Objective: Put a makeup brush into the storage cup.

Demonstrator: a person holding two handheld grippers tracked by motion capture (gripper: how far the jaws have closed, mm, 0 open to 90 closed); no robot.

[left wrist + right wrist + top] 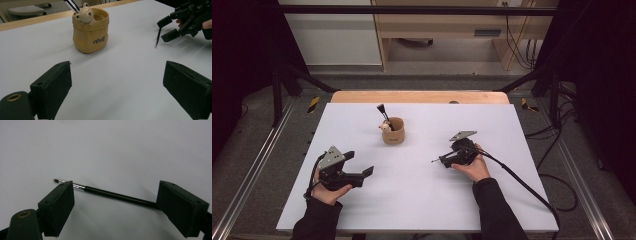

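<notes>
Lying on the white table (412, 200), a thin brush (112, 193) crosses the right gripper (115, 202) between spread fingers.

The surface (422, 200) was a flat white top on a wooden board, a light strip of that wood showing along its far edge. A tan pouch-shaped holder (393, 131) stood upright on it, a little left of centre and toward the far side, with a small bear figure (85, 14) at its rim and a dark-tufted brush (382, 112) leaning out of it. To the right, well apart from the holder, a thin black brush (112, 194) with a silver ferrule and a small angled tip was at the white top; whether it lay flat there could not be told.
</notes>
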